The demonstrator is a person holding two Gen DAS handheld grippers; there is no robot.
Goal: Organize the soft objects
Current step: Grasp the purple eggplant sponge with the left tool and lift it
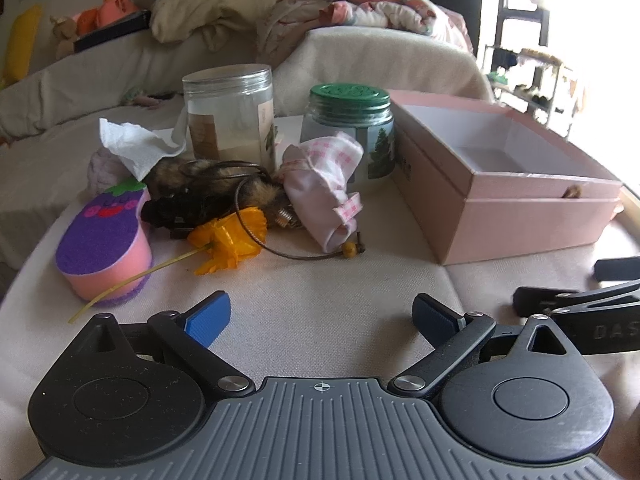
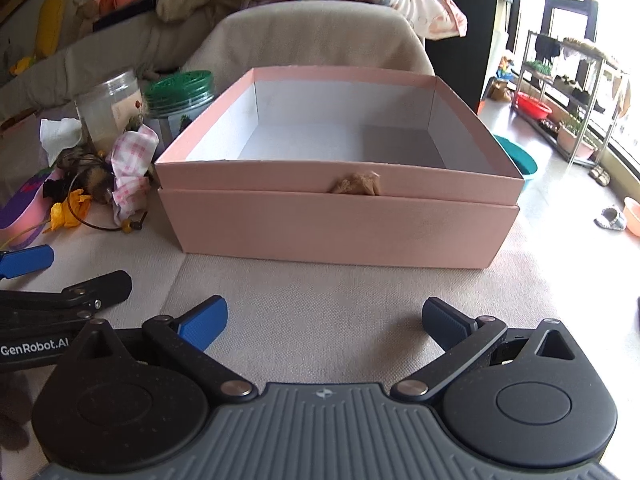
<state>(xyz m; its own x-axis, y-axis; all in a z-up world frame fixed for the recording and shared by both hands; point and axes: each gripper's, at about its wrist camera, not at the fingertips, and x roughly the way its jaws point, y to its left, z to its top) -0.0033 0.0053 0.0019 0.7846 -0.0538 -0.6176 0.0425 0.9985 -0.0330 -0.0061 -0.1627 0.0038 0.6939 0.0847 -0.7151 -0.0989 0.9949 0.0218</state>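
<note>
A pile of soft things lies on the cloth-covered table: a purple and pink eggplant sponge (image 1: 102, 244), a crumpled white tissue (image 1: 134, 148), a brown furry toy (image 1: 192, 178), a yellow fabric flower (image 1: 230, 242) and a pink checked cloth (image 1: 324, 188). My left gripper (image 1: 322, 320) stands open just in front of them, holding nothing. An open pink box (image 2: 340, 216), white inside and with nothing in it, sits ahead of my right gripper (image 2: 324, 322), which is open too. The pink box (image 1: 516, 204) lies right of the pile.
A clear plastic jar (image 1: 230, 114) and a green-lidded glass jar (image 1: 348, 124) stand behind the pile. A brown cord (image 1: 280, 248) loops across the cloth. A sofa with bedding (image 1: 360, 4) rises behind. A shelf rack (image 2: 568, 92) and basins stand on the floor at right.
</note>
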